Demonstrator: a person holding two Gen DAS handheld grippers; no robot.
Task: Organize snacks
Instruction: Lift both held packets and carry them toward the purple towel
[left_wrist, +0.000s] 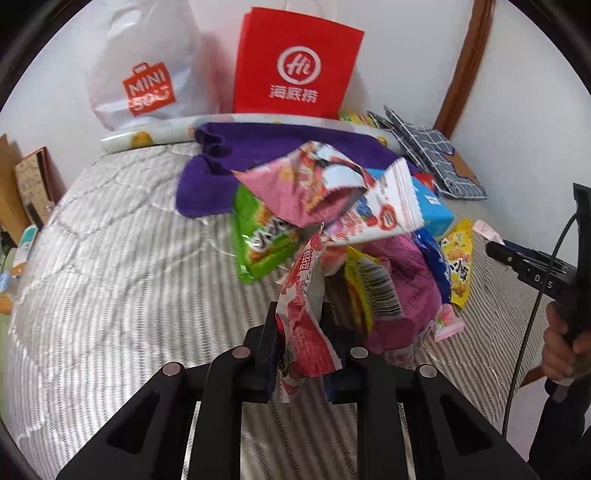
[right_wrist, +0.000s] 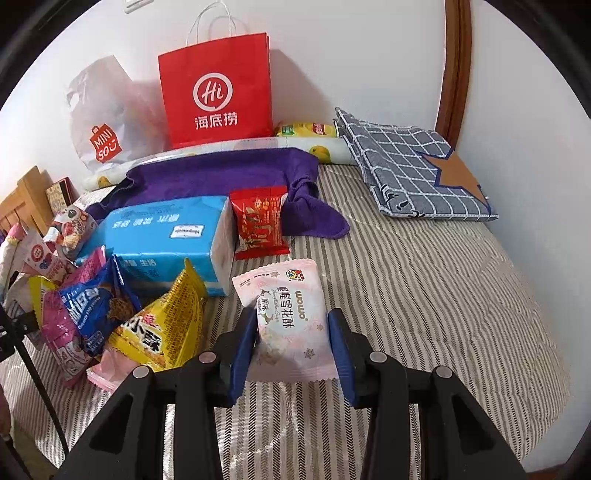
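Observation:
My left gripper (left_wrist: 299, 325) is shut on a red and white lychee snack packet (left_wrist: 304, 314) and holds it above the striped bed (left_wrist: 110, 277). Behind it lies a pile of snacks: a green bag (left_wrist: 262, 240), a pink bag (left_wrist: 295, 192), a white packet (left_wrist: 380, 218) and a yellow bag (left_wrist: 458, 266). My right gripper (right_wrist: 293, 332) is shut on a pale pink nougat packet (right_wrist: 291, 314). To its left are a yellow bag (right_wrist: 162, 332), a blue bag (right_wrist: 99, 310), a red packet (right_wrist: 260, 221) and a blue tissue pack (right_wrist: 166, 240).
A red paper bag (right_wrist: 218, 96) and a white Miniso bag (right_wrist: 103, 122) stand against the wall. A purple towel (right_wrist: 221, 177) and a grey checked cloth (right_wrist: 410, 170) lie at the back. The right gripper (left_wrist: 535, 273) and its hand show in the left wrist view.

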